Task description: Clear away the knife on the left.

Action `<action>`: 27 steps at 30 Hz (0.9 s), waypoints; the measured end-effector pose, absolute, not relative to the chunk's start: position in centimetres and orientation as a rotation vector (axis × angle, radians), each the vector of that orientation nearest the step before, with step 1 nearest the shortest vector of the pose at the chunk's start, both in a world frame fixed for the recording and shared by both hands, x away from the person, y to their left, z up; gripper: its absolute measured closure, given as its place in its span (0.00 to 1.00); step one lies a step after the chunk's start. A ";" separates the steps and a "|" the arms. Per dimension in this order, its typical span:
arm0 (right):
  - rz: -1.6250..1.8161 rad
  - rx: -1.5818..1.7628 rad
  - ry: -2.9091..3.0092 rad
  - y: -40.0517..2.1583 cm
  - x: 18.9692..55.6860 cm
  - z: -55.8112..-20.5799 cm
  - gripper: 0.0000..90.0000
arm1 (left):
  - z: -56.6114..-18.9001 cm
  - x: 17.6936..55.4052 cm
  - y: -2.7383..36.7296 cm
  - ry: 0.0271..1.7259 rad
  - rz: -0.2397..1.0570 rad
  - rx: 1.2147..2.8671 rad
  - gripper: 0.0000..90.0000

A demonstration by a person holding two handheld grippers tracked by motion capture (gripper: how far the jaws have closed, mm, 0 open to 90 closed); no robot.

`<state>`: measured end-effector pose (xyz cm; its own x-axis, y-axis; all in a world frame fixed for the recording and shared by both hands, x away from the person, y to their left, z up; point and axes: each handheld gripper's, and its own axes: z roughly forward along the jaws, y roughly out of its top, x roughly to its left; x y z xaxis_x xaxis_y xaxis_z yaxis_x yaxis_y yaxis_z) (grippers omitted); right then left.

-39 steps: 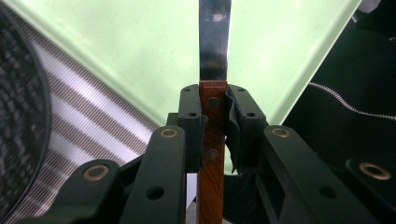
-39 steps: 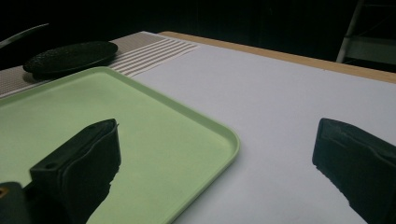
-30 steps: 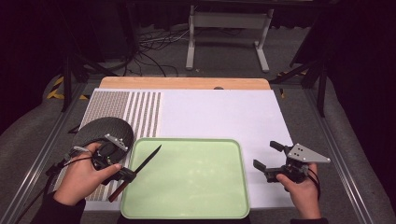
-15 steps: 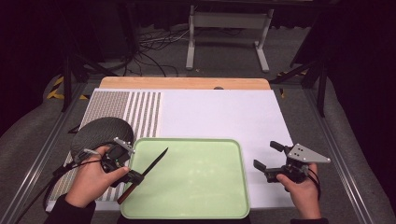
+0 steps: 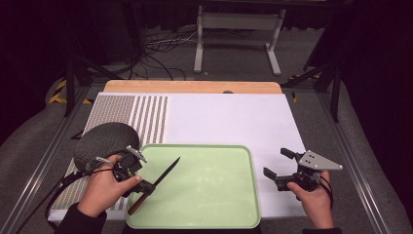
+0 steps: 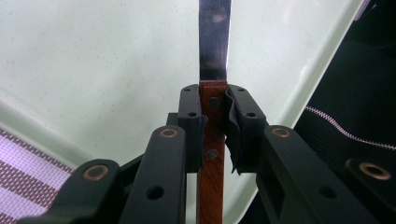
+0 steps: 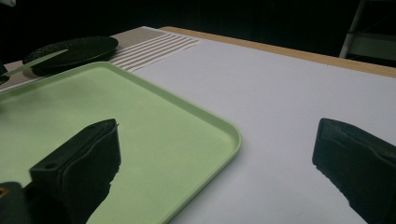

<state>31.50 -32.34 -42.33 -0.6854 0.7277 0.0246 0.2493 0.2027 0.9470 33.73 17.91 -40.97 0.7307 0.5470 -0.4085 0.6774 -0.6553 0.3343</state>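
Left gripper point(image 5: 139, 181) pinching knife point(image 5: 157, 183) by its wooden handle, fingers point(image 6: 191, 126) pressed on both sides, blade out over near-left corner of green tray point(image 5: 243, 204). Stiff, light, sharp; likely slippery at the blade, so best held by handle. Right gripper point(image 5: 278, 165) idle beside tray's right rim, fingers spread, nothing between.

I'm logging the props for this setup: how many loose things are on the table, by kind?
Knife: 1, wooden handle clamped in the left gripper, blade over the tray
Green tray: 1
Dark round plate: 1
Total: 3
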 end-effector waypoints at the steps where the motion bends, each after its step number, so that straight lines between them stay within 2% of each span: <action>1: 1.490 0.908 2.052 -32.3 31.5 -42.3 0.02 | -41.1 33.8 17.8 0.936 -0.377 2.466 0.86; 27: 1.477 0.903 2.072 -32.3 31.5 -42.5 0.02 | -43.7 34.6 16.4 0.976 -0.412 2.501 0.86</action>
